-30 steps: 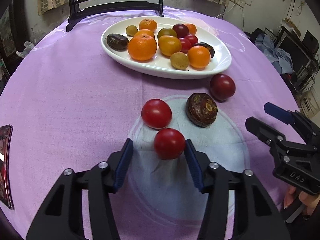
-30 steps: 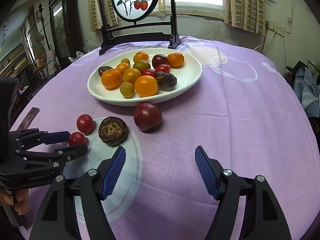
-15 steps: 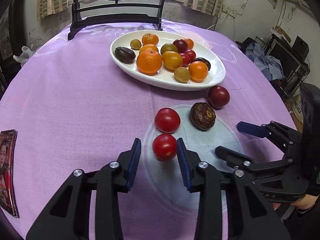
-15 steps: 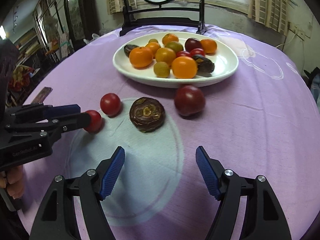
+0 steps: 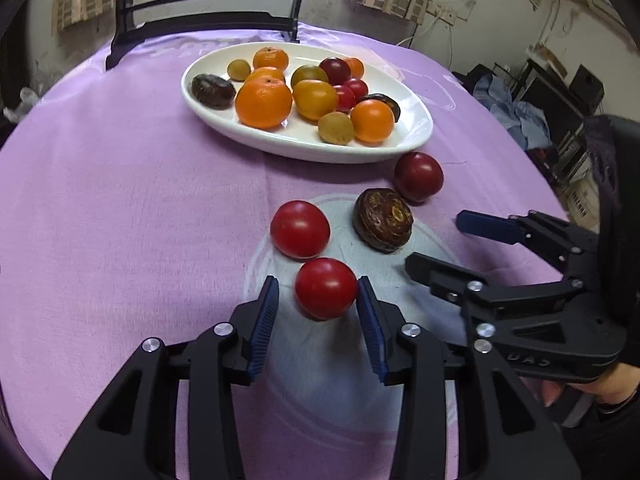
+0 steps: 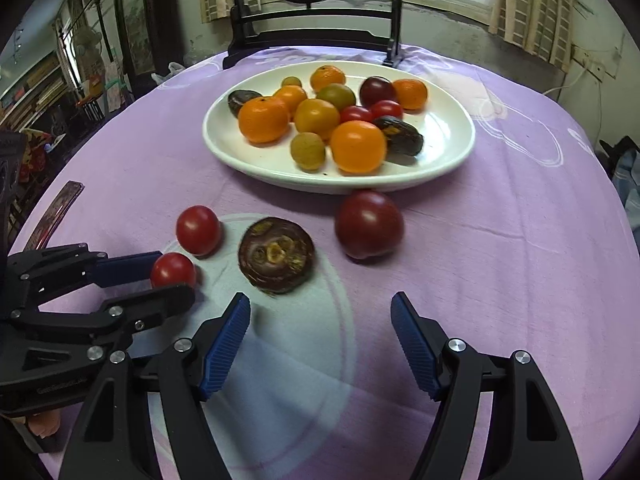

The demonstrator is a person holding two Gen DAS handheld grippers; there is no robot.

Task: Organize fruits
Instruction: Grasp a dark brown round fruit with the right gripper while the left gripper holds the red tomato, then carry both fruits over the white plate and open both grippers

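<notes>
Surface (image 5: pixel 120 200) was round, covered with a purple cloth. White oval plate (image 5: pixel 416 136) sat toward the far side, holding oranges, small tomatoes, two dark brown fruits and a few yellow-green ones.

Left gripper (image 5: pixel 318 300) reached in from the near edge. Its jaws had just been closing and stood narrow, with the near red tomato (image 5: pixel 326 288) between the blue pads; right pad looked touching the skin, while a thin gap showed at the left pad. Contact on both sides could not be confirmed.

Right gripper (image 6: pixel 320 336) hung over the pale ring printed on the cloth, jaws wide, nothing between them.

Loose fruit on the cloth, near side of the plate: dark red tomato (image 6: pixel 369 224) just beside the plate rim; brown round fruit (image 6: pixel 276 254) to its left, apart from it; second red tomato (image 6: pixel 198 230) further left, just beyond the one between the left jaws.
</notes>
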